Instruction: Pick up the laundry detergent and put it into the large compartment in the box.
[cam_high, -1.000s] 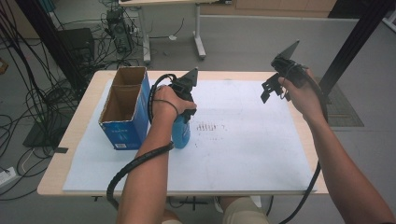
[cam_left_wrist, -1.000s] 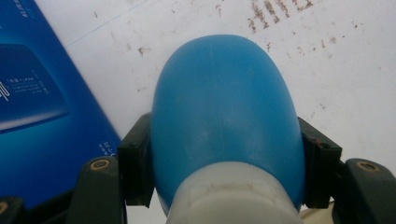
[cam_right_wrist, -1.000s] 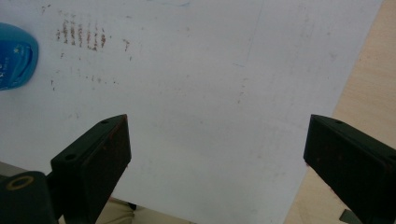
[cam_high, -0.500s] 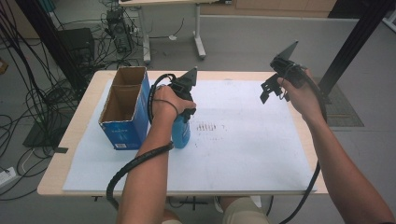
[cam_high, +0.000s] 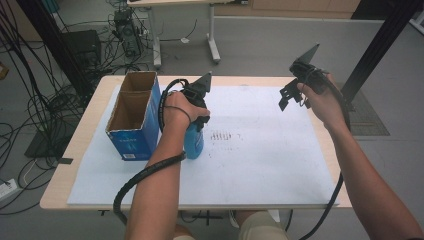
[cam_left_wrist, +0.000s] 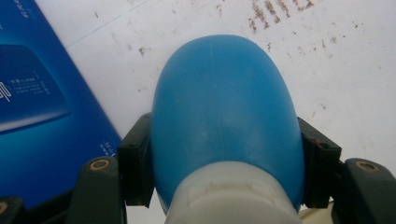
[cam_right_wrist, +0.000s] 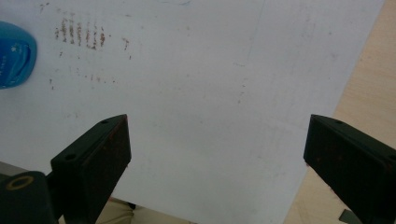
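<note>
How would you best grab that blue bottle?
From above, across the blue bottle at its rounded shoulder just under the white cap, one pad on each flank. It stands upright and narrows there, and the left hand-held gripper clamps it exactly so.

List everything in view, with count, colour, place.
bottle: 1, blue with white neck, upright on the sheet beside the box, clamped in the left hand-held gripper
cardboard box: 1, blue outside, brown inside, open top, table's left
sheet: 1, white, brown smudges, covers the tabletop
table: 1, light wood
left hand-held gripper: 1, black, shut on the bottle
right hand-held gripper: 1, black, jaws open, held above the sheet's right side
</note>
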